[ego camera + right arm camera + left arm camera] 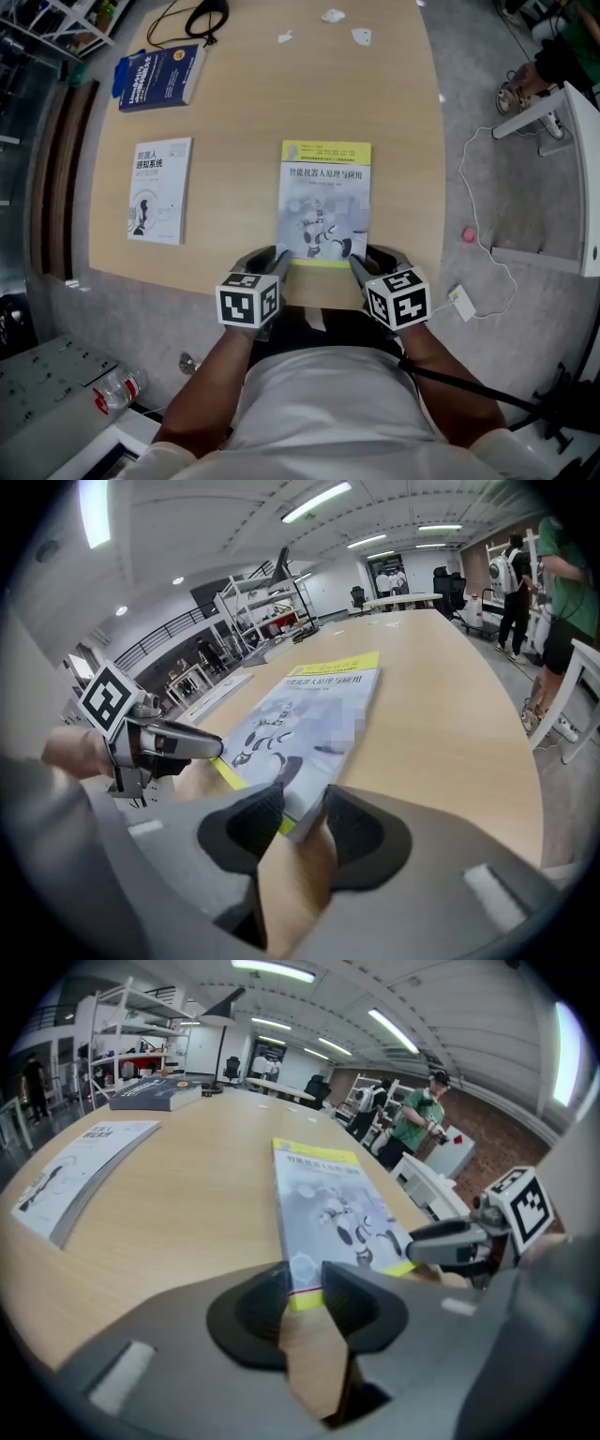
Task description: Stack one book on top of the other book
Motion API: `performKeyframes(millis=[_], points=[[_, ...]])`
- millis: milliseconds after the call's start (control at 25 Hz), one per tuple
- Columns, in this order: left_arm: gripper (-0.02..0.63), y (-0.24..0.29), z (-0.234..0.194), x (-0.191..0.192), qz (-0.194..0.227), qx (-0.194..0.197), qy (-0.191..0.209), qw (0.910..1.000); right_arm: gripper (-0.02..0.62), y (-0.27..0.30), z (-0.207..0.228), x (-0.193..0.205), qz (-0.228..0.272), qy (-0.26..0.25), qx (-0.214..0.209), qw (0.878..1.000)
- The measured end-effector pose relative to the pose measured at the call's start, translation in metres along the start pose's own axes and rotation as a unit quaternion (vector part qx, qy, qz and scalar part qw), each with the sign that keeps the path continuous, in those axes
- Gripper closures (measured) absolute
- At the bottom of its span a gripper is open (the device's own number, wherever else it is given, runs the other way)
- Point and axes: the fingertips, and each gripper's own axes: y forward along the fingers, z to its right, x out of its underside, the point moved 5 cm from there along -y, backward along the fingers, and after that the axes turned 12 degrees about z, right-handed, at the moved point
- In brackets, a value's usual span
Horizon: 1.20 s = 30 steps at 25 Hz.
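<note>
A grey-covered book with yellow bands (323,202) lies flat on the wooden table (234,187), near its front edge. A white book (159,190) lies to its left, and a thick blue book (159,77) sits at the far left. My left gripper (274,261) is at the grey book's near left corner, and my right gripper (358,266) is at its near right corner. In the left gripper view that corner shows in the gap of the open left gripper (305,1296). In the right gripper view the other corner shows between the open right gripper's (302,819) pads.
A black cable and headphones (206,14) and paper scraps (333,15) lie at the table's far end. A white frame (562,169) and a white cord (483,234) are on the floor to the right. A plastic bottle (117,389) lies at the lower left. People (417,1115) stand beyond the table.
</note>
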Motion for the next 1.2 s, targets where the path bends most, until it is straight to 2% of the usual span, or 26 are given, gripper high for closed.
performKeyframes(millis=[720, 1200], points=[[0.488, -0.064, -0.011, 0.066, -0.008, 0.043, 0.013, 0.999, 0.451, -0.031, -0.072, 0.065, 0.007, 0.029, 0.035, 0.999], [0.494, -0.092, -0.003, 0.103, -0.022, 0.065, 0.035, 0.9971, 0.453, -0.05, -0.094, 0.101, 0.003, 0.03, 0.049, 0.998]])
